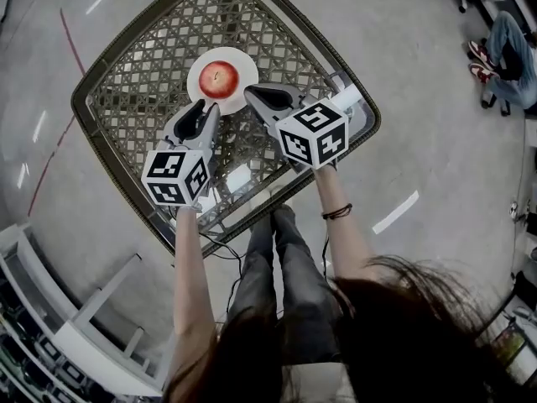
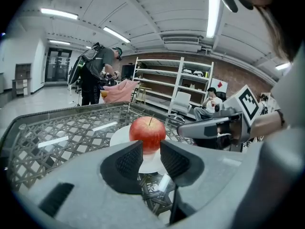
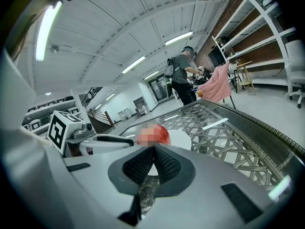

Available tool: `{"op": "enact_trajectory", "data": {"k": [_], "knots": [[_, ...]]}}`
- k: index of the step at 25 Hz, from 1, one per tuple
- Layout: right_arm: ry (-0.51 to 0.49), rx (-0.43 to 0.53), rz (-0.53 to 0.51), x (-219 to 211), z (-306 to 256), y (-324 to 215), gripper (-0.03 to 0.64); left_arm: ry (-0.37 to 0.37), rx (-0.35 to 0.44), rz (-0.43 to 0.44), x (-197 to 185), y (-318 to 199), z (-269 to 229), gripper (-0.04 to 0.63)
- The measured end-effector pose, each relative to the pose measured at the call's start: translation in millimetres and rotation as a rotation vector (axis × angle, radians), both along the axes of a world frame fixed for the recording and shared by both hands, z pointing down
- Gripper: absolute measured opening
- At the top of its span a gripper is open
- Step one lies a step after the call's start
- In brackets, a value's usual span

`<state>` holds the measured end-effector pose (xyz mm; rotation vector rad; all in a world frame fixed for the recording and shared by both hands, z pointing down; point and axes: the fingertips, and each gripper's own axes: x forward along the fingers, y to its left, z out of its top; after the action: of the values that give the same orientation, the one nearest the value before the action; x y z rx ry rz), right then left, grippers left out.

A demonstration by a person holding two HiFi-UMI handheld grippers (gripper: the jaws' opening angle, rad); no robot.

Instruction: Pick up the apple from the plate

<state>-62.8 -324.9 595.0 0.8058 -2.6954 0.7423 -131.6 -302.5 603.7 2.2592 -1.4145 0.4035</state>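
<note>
Red apple (image 1: 219, 79) sits centred on the white plate (image 1: 198, 89); likely firm, smooth, prone to roll, so grip its widest middle. Beside the plate, your left gripper (image 1: 208, 109) stands slightly parted, and your right gripper (image 1: 249, 93) is pressed together, empty.

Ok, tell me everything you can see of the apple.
The apple is red with a paler yellowish patch near the top, and its skin looks smooth and slightly glossy. A thin stem stands up from the dimple. It looks whole and sits upright at the middle of a small white plate on the lattice table. Only the plate touches it. The left gripper, jaws apart, and the right gripper, jaws together, both stop just short of it.
</note>
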Motion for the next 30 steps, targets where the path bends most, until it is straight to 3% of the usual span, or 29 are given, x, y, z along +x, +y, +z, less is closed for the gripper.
{"op": "enact_trajectory", "data": {"k": [13, 19, 30], "knots": [[0.006, 0.006, 0.008, 3.8, 7.9, 0.6, 0.009, -0.038, 0.069, 0.036, 1.5, -11.6, 0.6, 0.238], [0.005, 0.017, 0.002, 3.2, 9.1, 1.9, 0.009, -0.041, 0.096, 0.074, 5.3, -17.5, 1.9, 0.332], [0.005, 0.036, 0.011, 3.1, 8.4, -2.7, 0.009, -0.107, 0.145, 0.143, 11.4, -31.1, 2.0, 0.384]]}}
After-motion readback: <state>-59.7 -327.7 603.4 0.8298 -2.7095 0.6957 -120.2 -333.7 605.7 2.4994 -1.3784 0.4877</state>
